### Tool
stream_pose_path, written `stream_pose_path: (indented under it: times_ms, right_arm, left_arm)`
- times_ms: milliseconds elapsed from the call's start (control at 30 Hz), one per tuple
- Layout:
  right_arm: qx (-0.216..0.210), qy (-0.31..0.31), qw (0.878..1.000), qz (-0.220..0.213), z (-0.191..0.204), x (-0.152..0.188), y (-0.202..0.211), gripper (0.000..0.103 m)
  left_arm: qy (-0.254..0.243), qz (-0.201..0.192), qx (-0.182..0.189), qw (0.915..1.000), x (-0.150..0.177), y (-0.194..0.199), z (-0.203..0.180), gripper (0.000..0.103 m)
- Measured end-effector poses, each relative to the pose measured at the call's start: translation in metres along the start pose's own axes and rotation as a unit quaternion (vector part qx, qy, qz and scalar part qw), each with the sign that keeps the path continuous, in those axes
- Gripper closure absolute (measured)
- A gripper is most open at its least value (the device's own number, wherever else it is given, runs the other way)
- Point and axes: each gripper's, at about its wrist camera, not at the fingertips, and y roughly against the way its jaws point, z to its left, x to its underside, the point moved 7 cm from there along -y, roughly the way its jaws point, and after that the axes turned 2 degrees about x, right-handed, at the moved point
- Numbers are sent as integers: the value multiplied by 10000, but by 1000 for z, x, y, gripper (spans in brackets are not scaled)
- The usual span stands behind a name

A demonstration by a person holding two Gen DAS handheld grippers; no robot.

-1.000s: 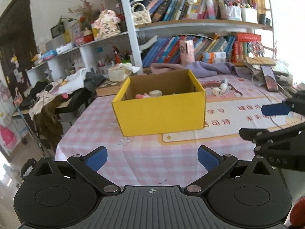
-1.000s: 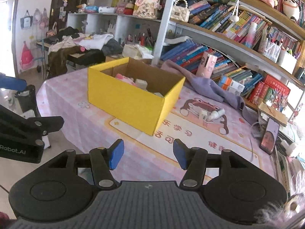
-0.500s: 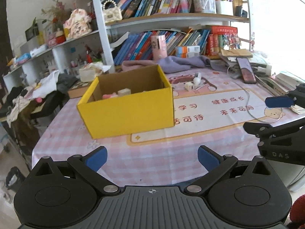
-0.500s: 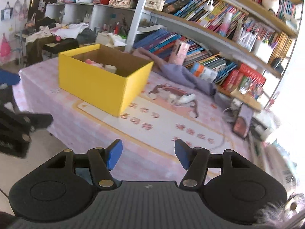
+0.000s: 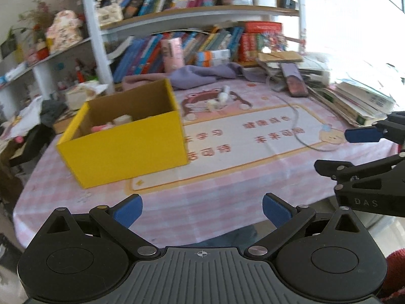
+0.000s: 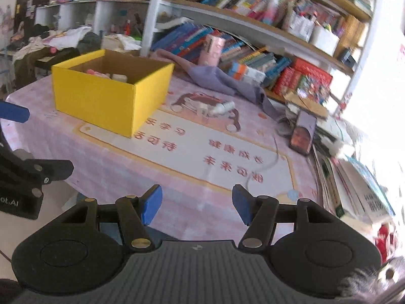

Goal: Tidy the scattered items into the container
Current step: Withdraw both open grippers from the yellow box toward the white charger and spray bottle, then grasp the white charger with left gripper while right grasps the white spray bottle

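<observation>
A yellow cardboard box [image 5: 126, 147] [image 6: 101, 98] stands open on the pink checked tablecloth, with a pink item [image 5: 101, 128] and a pale block [image 5: 122, 119] inside. Small white items [image 5: 217, 100] [image 6: 217, 107], one a little bottle, lie on the cartoon mat behind the box to its right. My left gripper [image 5: 201, 211] is open and empty, at the table's near edge. My right gripper [image 6: 197, 205] is open and empty, also at the near edge, and shows at the right of the left wrist view [image 5: 362, 152].
A phone [image 6: 302, 133] and a white cable [image 6: 265, 164] lie right of the mat. Stacked books and papers [image 5: 354, 101] crowd the table's right side. A purple cloth [image 5: 202, 74] lies at the back before a full bookshelf [image 6: 253, 25]. Clothes are piled at the far left [image 6: 50, 43].
Both grippers have swung to the right, so the box has slid leftward in both views and the right side of the table has come into sight. Both stay open and empty.
</observation>
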Motion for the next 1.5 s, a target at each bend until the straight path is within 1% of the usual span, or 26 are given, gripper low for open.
stream_pose_path:
  times_ms: [133,300,433,567,700,800,933,1100,1400,1500]
  right_arm:
    - [103,-249,9993,254,-17,10,-3,44]
    - [340,-462,9978,318,-42,15,-7,45]
    - [411,-639,9966,316,-60,9,-20,47]
    - [319,-673,9968,283,-69,-3,-42,49]
    - [213,-714,9968,295,-77,-17,-70,49]
    - [70,-705,9970,306,-81,-29,-92,49]
    - [-107,-610,9977,275,-87,-49,-116,52]
    - [-249,-585,9978,195,-110,-75,-143,53]
    - [-587,-533,9968,30,-149,-113,-195,53]
    - [-678,-578,9960,-62,-161,-122,-212,53]
  left_arm:
    - [-137,35,343,9993,-8,-13,-19,1]
    - [-438,-30,695,9966,-23,-29,-46,1]
    - [-666,-112,795,9945,-36,-42,-57,1]
    - [-788,-167,818,9934,-48,-60,-61,1]
    - [-945,-310,768,9921,-62,-76,-63,1]
    - [-970,-394,688,9921,-76,-89,-61,1]
    - [-785,-386,562,9946,-101,-110,-55,1]
    - [-579,-362,347,9971,-127,-136,-54,1]
    - [-336,-312,-161,9988,-171,-180,-51,2]
    - [-298,-336,-452,9980,-186,-196,-47,2]
